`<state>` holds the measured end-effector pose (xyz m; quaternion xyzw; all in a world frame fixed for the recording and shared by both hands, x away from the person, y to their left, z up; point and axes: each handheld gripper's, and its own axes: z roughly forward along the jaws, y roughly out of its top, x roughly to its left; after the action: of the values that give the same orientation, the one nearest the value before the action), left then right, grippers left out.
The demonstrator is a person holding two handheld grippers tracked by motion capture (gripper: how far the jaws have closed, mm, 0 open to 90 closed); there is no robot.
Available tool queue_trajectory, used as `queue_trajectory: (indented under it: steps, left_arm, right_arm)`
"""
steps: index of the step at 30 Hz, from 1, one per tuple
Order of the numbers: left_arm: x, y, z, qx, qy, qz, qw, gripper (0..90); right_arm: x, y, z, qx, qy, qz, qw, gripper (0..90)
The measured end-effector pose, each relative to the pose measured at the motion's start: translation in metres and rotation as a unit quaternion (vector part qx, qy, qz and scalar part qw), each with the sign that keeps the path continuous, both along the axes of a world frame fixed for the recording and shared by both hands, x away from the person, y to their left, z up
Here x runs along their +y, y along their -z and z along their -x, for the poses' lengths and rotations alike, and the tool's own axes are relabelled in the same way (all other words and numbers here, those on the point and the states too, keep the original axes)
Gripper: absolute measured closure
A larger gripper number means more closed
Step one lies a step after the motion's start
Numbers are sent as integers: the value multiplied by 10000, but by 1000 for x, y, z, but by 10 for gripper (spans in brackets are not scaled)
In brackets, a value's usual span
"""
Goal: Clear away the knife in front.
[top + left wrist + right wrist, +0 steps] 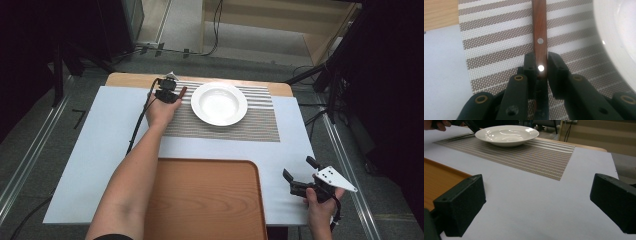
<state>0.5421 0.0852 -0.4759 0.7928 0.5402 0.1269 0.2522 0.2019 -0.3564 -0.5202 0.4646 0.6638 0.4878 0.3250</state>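
Nearest to the high camera: wooden tray (205,200), bare. Beyond it, white plate (219,103) on striped placemat (250,125). Left gripper (541,67) pinching a wooden-handled utensil (539,30) just left of the plate, low over the placemat. Right gripper (300,176) spread wide, holding nothing, right of the tray. Probably laying a place setting; plate placed, utensil not yet released.

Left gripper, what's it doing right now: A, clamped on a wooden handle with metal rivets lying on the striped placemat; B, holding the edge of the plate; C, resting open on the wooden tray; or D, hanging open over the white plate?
A: in the left gripper view the left gripper has both jaws pressed against the wooden handle, which lies on the striped placemat beside the white plate.
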Motion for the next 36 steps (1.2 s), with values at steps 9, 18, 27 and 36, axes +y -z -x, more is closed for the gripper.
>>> queue_trajectory:
  steps: [9, 18, 27, 36]
  left_arm:
    - [13, -18, 18, -118, 253, 112, 9995, 767]
    - [20, -31, 33, -211, 384, 166, 9989, 767]
    - [19, -43, 53, -320, 686, 100, 9971, 766]
    - [27, -47, 69, -404, 750, 208, 9961, 766]
  right_arm:
    - [0, 0, -1, 9, -4, 15, 10000, 0]
    - [0, 0, -1, 23, 2, 14, 10000, 0]
    - [0, 0, -1, -1, -16, 5, 10000, 0]
    - [0, 0, -1, 6, -15, 8, 10000, 0]
